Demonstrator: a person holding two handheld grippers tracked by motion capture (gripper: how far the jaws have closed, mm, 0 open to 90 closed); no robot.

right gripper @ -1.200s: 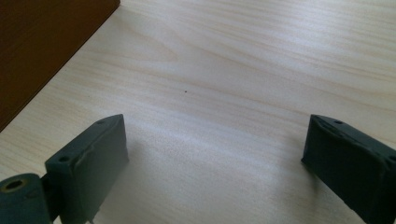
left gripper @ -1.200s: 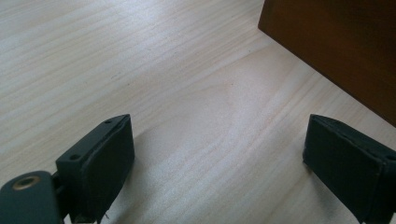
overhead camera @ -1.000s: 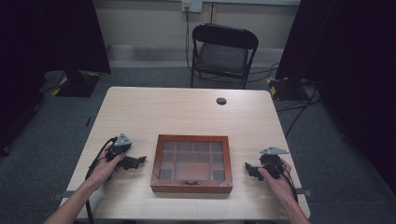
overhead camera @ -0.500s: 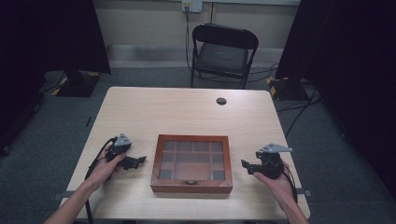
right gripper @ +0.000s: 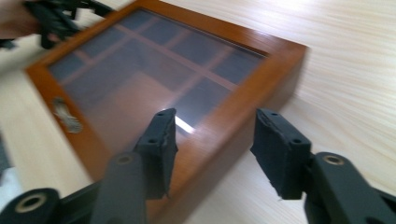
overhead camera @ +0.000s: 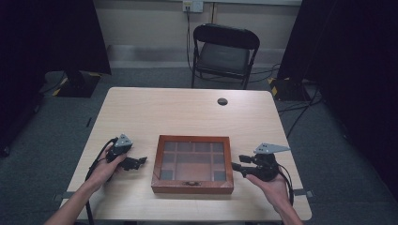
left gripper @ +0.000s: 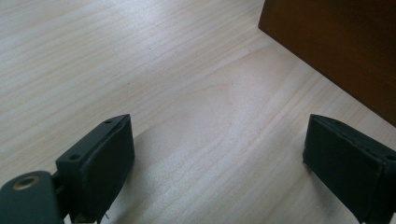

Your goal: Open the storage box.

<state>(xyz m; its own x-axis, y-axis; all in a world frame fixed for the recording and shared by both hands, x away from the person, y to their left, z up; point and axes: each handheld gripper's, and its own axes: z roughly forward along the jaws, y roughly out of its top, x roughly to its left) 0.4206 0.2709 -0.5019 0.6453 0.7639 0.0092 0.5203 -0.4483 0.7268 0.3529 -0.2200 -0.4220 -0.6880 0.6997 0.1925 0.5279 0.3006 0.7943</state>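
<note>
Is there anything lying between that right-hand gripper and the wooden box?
Nothing visible. The right gripper hangs just off the right side of the wooden box, with bare table between them. Its jaws have just been closing, with nothing gripped; in the right gripper view they frame the box's edge.

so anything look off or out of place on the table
Nothing stands out. The wooden box sits flat and roughly square to the table, its glass lid shut and unbroken. The left gripper rests open beside it; the right gripper, whose jaws have just been closing, hovers at its right edge, holding nothing.
</note>
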